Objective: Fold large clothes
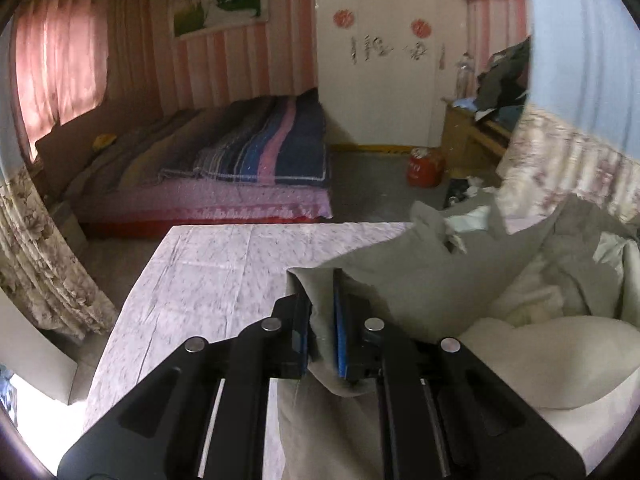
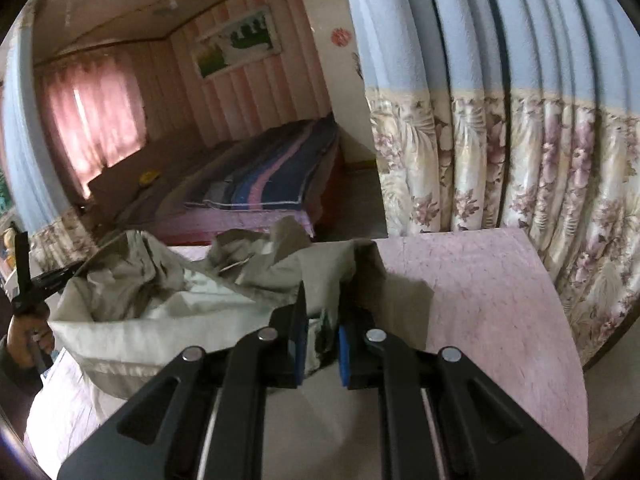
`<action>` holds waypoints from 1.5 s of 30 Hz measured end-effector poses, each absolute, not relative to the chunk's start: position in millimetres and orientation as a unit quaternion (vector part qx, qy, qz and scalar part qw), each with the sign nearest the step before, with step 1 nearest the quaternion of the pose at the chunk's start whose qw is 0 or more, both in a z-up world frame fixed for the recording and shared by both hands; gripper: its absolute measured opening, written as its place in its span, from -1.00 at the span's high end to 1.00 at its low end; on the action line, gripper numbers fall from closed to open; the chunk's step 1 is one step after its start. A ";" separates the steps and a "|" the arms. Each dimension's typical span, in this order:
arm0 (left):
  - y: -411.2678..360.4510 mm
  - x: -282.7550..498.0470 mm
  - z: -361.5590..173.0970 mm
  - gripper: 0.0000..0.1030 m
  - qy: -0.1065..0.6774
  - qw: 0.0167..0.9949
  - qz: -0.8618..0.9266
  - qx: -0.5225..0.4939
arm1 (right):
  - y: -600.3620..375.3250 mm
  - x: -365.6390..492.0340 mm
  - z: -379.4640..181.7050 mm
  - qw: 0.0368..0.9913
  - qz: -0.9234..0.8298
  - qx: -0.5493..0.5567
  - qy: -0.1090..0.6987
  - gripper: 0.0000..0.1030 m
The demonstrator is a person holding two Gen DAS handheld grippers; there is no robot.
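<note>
1. While both grippers pinch its edge, the garment hangs bunched above the table.
2. The left gripper is nearly closed on grey cloth over the table's near side.
3. The right gripper likewise clamps a corner of the garment, above the table.
4. A bed lies beyond the table; a curtain hangs beside it.

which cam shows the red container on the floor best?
Left wrist view. The red container sits unobstructed on the floor between the bed and the wooden furniture. The right wrist view does not show it at all; the floral curtain covers that side there.
</note>
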State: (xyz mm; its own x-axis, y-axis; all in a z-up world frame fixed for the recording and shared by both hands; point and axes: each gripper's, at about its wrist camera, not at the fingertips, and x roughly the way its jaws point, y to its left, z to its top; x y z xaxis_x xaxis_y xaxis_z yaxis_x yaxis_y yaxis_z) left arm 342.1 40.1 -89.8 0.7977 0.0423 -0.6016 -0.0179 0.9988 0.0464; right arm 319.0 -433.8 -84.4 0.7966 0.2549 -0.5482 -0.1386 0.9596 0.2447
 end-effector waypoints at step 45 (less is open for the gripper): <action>15.5 391.6 -166.2 0.64 0.435 0.897 -0.040 -0.066 | -405.3 355.1 -145.8 0.913 0.086 0.082 0.390 0.36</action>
